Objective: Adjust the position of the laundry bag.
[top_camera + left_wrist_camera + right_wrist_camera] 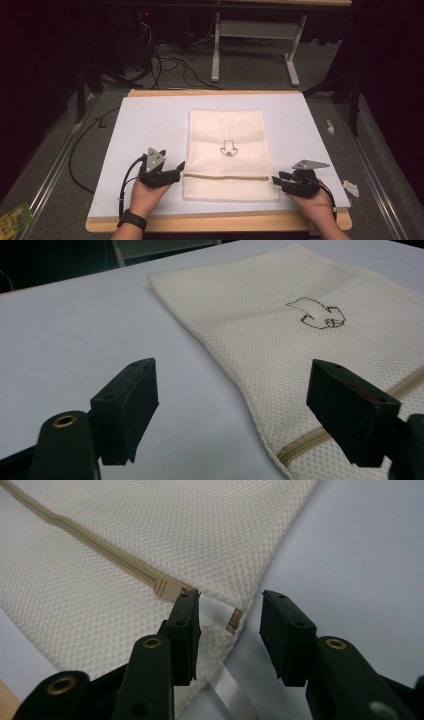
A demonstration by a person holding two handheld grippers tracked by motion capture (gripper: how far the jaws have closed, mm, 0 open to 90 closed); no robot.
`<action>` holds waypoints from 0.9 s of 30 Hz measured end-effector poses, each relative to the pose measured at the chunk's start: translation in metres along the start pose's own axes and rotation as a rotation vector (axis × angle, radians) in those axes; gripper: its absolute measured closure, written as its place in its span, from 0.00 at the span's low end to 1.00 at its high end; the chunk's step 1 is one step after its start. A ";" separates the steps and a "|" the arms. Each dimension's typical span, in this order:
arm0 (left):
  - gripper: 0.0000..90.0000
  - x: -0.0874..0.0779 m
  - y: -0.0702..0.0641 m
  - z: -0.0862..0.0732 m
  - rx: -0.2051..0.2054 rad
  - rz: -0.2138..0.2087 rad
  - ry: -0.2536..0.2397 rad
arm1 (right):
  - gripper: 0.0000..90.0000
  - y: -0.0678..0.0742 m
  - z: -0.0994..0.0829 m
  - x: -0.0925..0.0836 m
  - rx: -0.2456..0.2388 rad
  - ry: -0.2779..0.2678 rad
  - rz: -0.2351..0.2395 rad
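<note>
White table sheet (150, 125) carries a cream mesh laundry bag (227, 135); left gripper (175, 170) and right gripper (278, 182), both gaping, flank its zipper (225, 176) ends.

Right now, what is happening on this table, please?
A person holds tongs in each hand at the near corners of a cream mesh bag lying flat on a white sheet. The left tongs are open beside the bag's left edge. The right tongs are open around the zipper end and a small white tag.
</note>
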State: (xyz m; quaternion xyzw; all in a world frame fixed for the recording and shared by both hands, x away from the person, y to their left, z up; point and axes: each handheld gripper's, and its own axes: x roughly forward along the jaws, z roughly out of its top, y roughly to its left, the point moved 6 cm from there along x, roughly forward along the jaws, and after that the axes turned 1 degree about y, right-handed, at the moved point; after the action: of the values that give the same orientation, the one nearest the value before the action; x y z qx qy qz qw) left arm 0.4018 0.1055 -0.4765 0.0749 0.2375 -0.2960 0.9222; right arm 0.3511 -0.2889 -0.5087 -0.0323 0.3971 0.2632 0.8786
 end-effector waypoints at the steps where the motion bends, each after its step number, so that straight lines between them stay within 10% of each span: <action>1: 0.23 0.001 0.000 -0.001 -0.003 -0.003 0.006 | 0.66 0.000 0.000 0.001 -0.003 -0.001 -0.001; 27: 0.23 0.005 -0.001 0.002 -0.015 -0.018 0.000 | 0.63 0.006 -0.007 0.004 -0.072 0.020 -0.011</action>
State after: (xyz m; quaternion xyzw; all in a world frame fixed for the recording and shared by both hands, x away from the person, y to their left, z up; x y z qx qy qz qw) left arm 0.4049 0.1015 -0.4771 0.0658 0.2406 -0.3025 0.9199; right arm 0.3454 -0.2834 -0.5158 -0.0687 0.3962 0.2719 0.8743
